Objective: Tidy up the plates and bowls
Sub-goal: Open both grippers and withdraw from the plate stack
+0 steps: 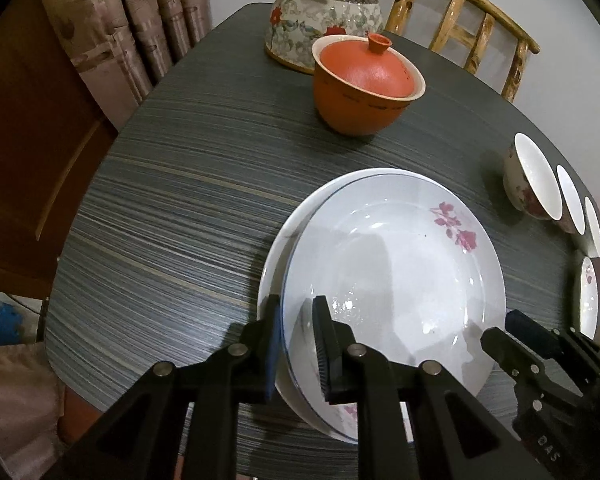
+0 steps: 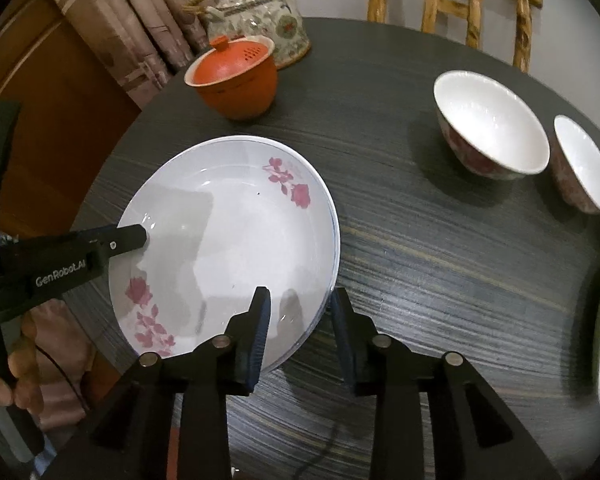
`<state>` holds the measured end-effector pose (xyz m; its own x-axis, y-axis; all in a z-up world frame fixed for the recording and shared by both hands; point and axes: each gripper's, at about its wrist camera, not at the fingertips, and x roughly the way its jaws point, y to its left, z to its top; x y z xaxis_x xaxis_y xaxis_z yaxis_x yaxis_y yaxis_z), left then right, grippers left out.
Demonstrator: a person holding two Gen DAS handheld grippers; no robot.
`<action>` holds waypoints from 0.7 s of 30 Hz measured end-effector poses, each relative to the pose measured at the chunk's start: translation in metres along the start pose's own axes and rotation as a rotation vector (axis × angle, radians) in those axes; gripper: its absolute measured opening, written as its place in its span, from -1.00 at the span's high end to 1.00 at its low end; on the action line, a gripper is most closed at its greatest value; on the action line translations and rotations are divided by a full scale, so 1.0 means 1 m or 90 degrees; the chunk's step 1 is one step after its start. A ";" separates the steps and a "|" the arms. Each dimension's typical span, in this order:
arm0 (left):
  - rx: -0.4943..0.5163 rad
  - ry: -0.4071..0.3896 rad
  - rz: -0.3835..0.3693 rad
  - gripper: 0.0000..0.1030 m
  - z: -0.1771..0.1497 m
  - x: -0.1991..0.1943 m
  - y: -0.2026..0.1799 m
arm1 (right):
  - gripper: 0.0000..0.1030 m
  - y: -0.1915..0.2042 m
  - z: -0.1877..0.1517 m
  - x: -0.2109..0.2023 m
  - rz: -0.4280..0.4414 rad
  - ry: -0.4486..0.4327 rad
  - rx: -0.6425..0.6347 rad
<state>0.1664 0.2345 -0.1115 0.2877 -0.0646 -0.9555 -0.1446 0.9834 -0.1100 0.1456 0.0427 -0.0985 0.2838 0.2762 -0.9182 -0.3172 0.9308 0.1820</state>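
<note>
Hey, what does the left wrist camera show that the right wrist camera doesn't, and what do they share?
Left wrist only: a lower plate peeking out under the top plate, and the right gripper seen from outside, at that plate's near rim. Right wrist only: the left gripper seen from outside, at the plate's left rim, and the person's hand holding it. Both: the flowered top plate, the orange lidded cup, the teapot, the bowls and the dark table.

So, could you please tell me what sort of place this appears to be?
Probably a home dining corner: a dark wood-grain table with a floral porcelain teapot, a wooden rung-back chair behind it, and patterned curtains beside a wooden door.
</note>
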 end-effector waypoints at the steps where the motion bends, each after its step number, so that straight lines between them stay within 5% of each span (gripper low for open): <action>1: 0.000 -0.002 0.003 0.69 -0.001 -0.001 -0.001 | 0.38 0.000 0.001 -0.002 0.003 -0.002 0.000; 12: 0.107 -0.095 0.142 0.41 -0.009 -0.021 -0.029 | 0.36 -0.018 -0.010 -0.020 0.009 -0.017 0.011; 21: 0.116 -0.140 0.083 0.40 -0.014 -0.054 -0.077 | 0.36 -0.081 -0.031 -0.057 -0.007 -0.050 0.059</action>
<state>0.1487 0.1601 -0.0555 0.4792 0.0830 -0.8738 -0.0275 0.9965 0.0795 0.1267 -0.0559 -0.0714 0.3582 0.2800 -0.8907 -0.2297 0.9511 0.2066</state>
